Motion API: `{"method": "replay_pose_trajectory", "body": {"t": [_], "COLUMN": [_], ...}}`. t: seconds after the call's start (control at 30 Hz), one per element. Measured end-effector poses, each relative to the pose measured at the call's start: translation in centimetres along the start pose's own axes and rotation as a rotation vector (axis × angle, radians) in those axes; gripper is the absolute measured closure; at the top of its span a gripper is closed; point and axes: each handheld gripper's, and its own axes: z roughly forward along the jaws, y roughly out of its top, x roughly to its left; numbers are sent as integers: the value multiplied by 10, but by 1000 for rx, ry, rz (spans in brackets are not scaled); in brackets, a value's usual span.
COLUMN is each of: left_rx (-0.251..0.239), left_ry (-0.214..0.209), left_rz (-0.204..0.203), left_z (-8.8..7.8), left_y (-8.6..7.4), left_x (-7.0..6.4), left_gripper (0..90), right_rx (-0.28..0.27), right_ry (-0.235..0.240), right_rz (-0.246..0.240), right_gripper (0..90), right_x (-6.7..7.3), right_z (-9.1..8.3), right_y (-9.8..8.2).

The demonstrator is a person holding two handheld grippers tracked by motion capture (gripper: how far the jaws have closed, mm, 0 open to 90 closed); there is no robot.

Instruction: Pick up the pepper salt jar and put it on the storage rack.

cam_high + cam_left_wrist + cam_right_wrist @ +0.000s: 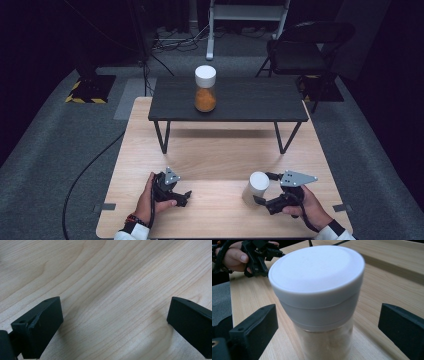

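A clear jar with a white lid (256,187) (319,290) and pale powder inside stands upright near the front right of the light wooden table (220,150). My right gripper (263,189) (328,315) is open, one jaw on each side of the jar with a gap at both sides. My left gripper (185,196) (115,307) is open at the front left, low over bare wood, nothing between its jaws. In the right gripper view the left hand and its gripper (259,255) sit beyond the jar.
A low dark table (250,100) stands across the far half of the wooden table and carries a second white-lidded jar (205,89) with orange contents. A black chair (305,50) stands behind on the carpet. A black cable (85,170) runs along the floor at left.
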Motion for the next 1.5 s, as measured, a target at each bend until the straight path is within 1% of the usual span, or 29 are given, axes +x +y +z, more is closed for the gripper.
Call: {"method": "replay_pose_trajectory", "body": {"t": [0.03,0.1,0.13,0.2,0.27,0.3,0.33,0.37,0.4,0.5,0.67,0.97,1.07,1.23,1.33,1.37,1.4,1.5], "left_rx": [0,-1,0,0,0,-1,0,0,0,-1,-1,1,1,0,0,0,0,0], "left_ry": [0,0,0,0,0,0,0,0,0,0,0,2,2,2,1,1,1,3], "left_rz": [0,-1,0,0,0,-1,0,0,-1,-1,-1,-1,-1,-1,-1,-1,-1,-4], "left_z": [0,0,0,0,0,0,0,0,0,0,0,0,0,0,0,0,0,0], "left_y": [0,0,0,0,0,0,0,0,0,0,0,0,0,0,0,0,0,0], "left_x": [0,0,0,0,0,0,0,0,0,0,0,0,0,0,0,0,0,-1], "left_gripper": [3,3,3,3,3,3,3,3,3,3,3,4,3,3,3,3,3,3], "right_rx": [-6,-7,-9,-15,-40,-43,-50,-50,-55,-63,-61,-57,-59,-86,-100,-100,-108,-110], "right_ry": [3,4,1,7,9,6,-12,-12,11,4,-12,-21,-32,-62,-89,-89,-103,-128], "right_rz": [-3,-14,-15,-21,-32,-37,-53,-53,-60,-79,-104,-108,-103,-88,-88,-88,-83,-82], "right_gripper": [66,85,120,150,224,234,274,274,320,332,344,346,346,346,346,346,347,346], "right_x": [0,2,3,3,2,3,5,5,1,3,7,10,11,14,17,17,18,20], "right_z": [1,4,5,7,6,6,5,5,4,4,4,3,3,-2,-5,-5,-7,-9], "right_y": [-2,-4,-5,-7,-10,-10,-10,-10,-9,-10,-9,-7,-7,-6,-4,-4,-4,0]}}
